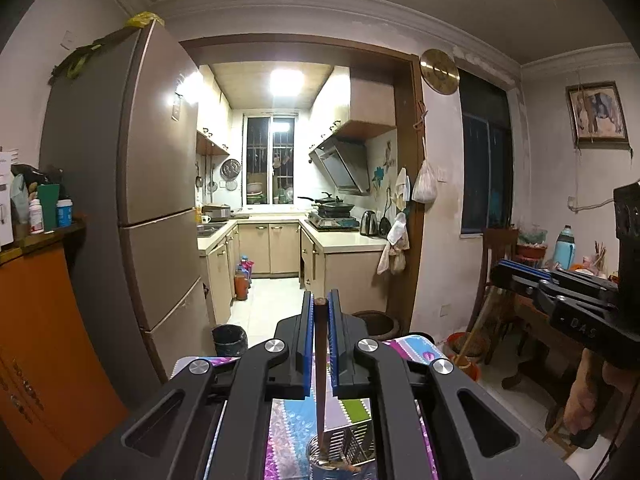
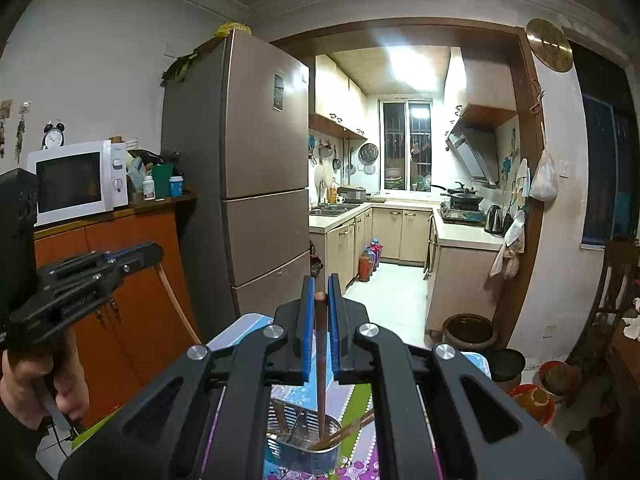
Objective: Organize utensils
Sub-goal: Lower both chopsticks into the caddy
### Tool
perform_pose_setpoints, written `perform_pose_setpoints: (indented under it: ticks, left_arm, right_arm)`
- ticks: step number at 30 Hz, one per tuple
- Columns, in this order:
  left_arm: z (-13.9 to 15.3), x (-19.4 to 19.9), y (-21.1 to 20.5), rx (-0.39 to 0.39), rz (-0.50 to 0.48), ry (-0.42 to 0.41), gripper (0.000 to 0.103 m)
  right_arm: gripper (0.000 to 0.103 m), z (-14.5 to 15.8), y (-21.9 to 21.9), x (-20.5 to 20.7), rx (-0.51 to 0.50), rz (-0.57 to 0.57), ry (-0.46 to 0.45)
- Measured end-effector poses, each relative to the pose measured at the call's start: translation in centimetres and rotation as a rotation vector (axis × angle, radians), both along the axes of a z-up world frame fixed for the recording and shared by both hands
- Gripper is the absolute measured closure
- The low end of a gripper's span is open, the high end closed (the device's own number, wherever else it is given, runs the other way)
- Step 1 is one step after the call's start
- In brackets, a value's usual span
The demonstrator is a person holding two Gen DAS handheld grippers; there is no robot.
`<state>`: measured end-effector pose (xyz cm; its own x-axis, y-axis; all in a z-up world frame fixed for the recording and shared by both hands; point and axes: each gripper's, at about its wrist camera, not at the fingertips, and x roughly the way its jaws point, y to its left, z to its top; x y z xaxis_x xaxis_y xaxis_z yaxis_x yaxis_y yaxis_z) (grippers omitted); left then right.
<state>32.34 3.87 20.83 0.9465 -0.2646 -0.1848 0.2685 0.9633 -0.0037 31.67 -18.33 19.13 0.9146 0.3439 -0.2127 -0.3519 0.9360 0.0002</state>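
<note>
**Both Grippers Clamping Chopsticks Above the Holder**

The left gripper (image 1: 320,304) is gripping one chopstick (image 1: 320,364); the right gripper (image 2: 320,298) is gripping another chopstick (image 2: 321,368). Both tips are hanging over the metal utensil holder (image 2: 304,448) on the patterned table (image 2: 360,396). Only the right view is showing the microwave (image 2: 74,182), left of the fridge (image 2: 264,160).

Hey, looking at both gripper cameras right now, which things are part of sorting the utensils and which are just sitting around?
Part of the job:
- chopstick in left gripper, jaws shut on it
- chopstick in right gripper, jaws shut on it
- metal utensil holder with chopsticks inside

Just lying about:
- microwave
- fridge
- kettle
- alarm clock
</note>
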Motion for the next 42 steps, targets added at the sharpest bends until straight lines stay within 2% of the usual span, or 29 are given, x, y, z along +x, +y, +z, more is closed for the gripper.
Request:
perform_pose_setpoints:
  ticks: [17,36,39,41,42]
  left_arm:
    - [-5.1,6.1,-1.0,0.018,-0.022,0.106,0.095]
    - [-8.5,7.8,-1.8,0.054,-0.021,0.19,0.095]
    - [-8.6,7.7,-1.4,0.052,-0.01,0.19,0.089]
    - [-8.4,7.6,-1.1,0.049,-0.002,0.184,0.078]
    - [-8.3,7.3,-0.9,0.049,0.005,0.178,0.076]
  right_arm:
    - [0.098,-5.6,1.1,5.3,-0.001,0.01,0.103]
    - [0.098,-8.8,1.7,7.0,-0.016,0.027,0.171]
    - [0.097,-8.7,1.4,6.9,-0.018,0.022,0.169]
    - [0.097,-8.5,1.1,6.5,-0.013,0.019,0.166]
    - [0.096,-8.4,0.9,6.2,-0.007,0.017,0.162]
